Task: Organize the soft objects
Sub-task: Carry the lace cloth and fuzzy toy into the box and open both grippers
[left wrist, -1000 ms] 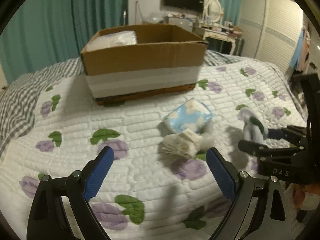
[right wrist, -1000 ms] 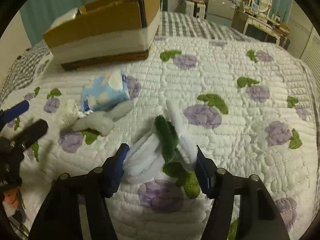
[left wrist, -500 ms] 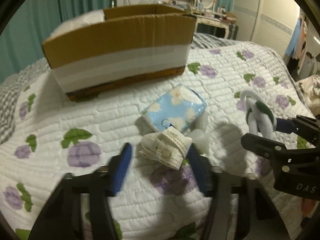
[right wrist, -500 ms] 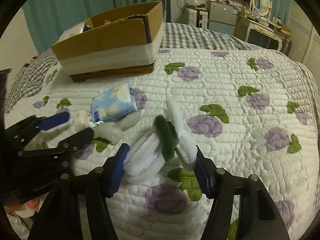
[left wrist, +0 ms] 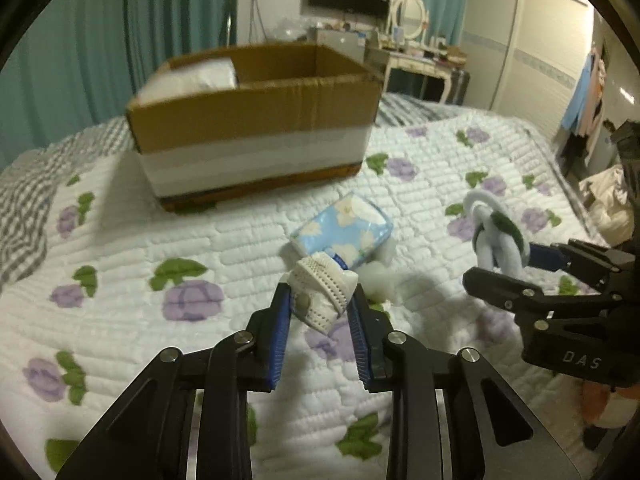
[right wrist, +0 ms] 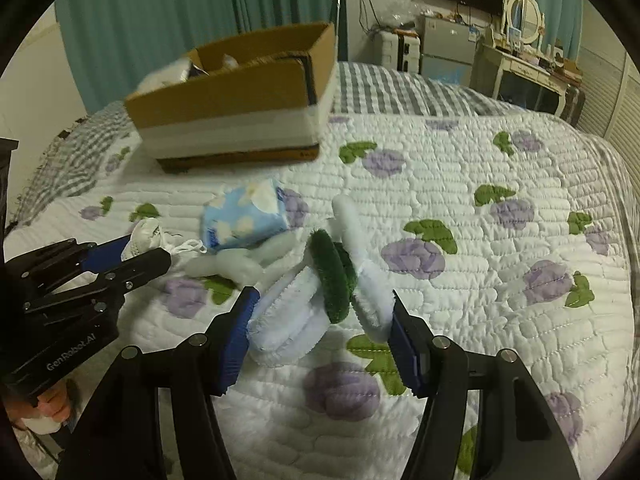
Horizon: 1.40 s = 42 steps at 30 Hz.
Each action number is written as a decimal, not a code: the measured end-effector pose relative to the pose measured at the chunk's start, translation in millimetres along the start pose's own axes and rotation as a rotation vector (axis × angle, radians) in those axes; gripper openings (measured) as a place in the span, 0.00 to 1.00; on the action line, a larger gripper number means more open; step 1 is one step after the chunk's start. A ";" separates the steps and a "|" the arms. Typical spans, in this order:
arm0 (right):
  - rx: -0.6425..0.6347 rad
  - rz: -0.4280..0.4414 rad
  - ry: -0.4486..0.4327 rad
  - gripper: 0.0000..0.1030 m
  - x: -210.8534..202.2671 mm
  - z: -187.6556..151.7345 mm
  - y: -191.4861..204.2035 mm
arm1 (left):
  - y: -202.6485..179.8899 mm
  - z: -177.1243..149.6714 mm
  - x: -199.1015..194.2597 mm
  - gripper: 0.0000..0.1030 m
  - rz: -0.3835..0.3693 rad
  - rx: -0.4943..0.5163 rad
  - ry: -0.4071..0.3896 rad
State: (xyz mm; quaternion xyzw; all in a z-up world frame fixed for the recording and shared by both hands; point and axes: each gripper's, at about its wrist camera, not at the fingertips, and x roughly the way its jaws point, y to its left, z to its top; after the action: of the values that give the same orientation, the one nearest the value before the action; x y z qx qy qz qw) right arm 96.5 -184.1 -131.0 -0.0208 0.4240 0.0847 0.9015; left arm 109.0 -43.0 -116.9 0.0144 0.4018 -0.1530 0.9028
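Observation:
My left gripper (left wrist: 320,312) is shut on a rolled white mesh sock (left wrist: 322,292) and holds it just above the quilt; it also shows in the right wrist view (right wrist: 146,236). My right gripper (right wrist: 320,316) is shut on a white and green fuzzy knot (right wrist: 320,292) and holds it above the quilt; the knot also shows in the left wrist view (left wrist: 494,236). A blue floral tissue pack (left wrist: 344,232) lies on the quilt with a white soft piece (left wrist: 378,278) beside it. The cardboard box (left wrist: 256,136) stands behind, with white stuff inside.
The flowered white quilt (left wrist: 160,248) covers the bed, with a grey checked blanket (left wrist: 24,208) at the left. A dressing table (left wrist: 416,60), wardrobe and teal curtains stand beyond the bed. Clothes lie off the bed's right edge (left wrist: 608,200).
My left gripper moved forward over the mesh sock, closed on it and raised it. My right gripper lifted the fuzzy knot off the quilt.

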 end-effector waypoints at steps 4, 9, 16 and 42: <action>-0.003 0.019 -0.029 0.60 -19.5 2.6 7.1 | 4.1 4.4 -26.0 0.27 0.000 -0.008 -0.045; -0.018 0.037 -0.093 0.60 -56.6 17.8 15.1 | 7.1 16.3 -61.7 0.27 0.019 0.013 -0.108; -0.057 0.070 -0.197 0.60 -104.8 66.6 27.7 | 17.7 43.4 -106.1 0.27 0.032 0.025 -0.217; -0.138 0.082 -0.256 0.60 26.3 262.0 54.6 | 104.8 193.1 -3.4 0.27 0.175 0.045 -0.241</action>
State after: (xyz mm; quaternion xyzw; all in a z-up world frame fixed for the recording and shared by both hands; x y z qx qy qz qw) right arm 303.0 -98.1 18.2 -0.0544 0.2992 0.1521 0.9404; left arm 276.3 29.0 6.1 0.0511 0.2843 -0.0834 0.9537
